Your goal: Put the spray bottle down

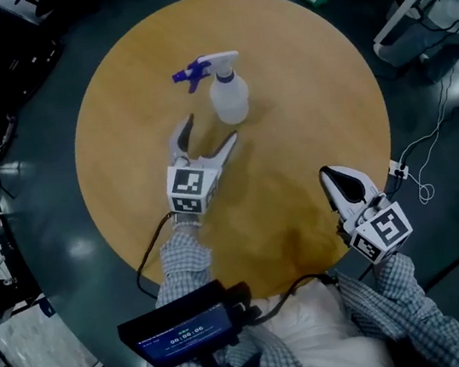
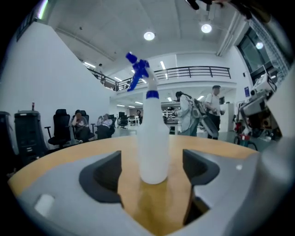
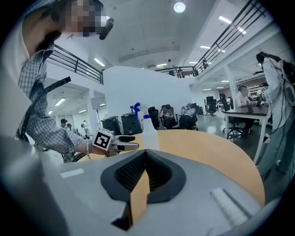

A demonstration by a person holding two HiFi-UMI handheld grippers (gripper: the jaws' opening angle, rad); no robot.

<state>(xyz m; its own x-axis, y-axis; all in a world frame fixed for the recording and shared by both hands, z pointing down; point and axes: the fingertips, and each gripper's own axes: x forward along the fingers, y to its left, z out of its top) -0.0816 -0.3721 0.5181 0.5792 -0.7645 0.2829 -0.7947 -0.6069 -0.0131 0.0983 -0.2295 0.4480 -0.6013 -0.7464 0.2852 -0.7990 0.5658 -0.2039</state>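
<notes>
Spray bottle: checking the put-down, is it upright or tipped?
Upright: the spray bottle stands base-down on the table, clear of the open left gripper.

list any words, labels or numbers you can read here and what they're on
Nothing reads for certain.
Screen at the person's waist: a row of digits, too blurred to read.
Marker cubes: black-and-white square patterns, no words.
Spray bottle: no label shows.

Round tan wooden table (image 1: 304, 106), spread across the middle of the head view, stood on a dark glossy floor (image 1: 58, 248), one translucent white spray bottle (image 1: 229, 99) set upright on it above centre, blue trigger turned toward the frame's left.
</notes>
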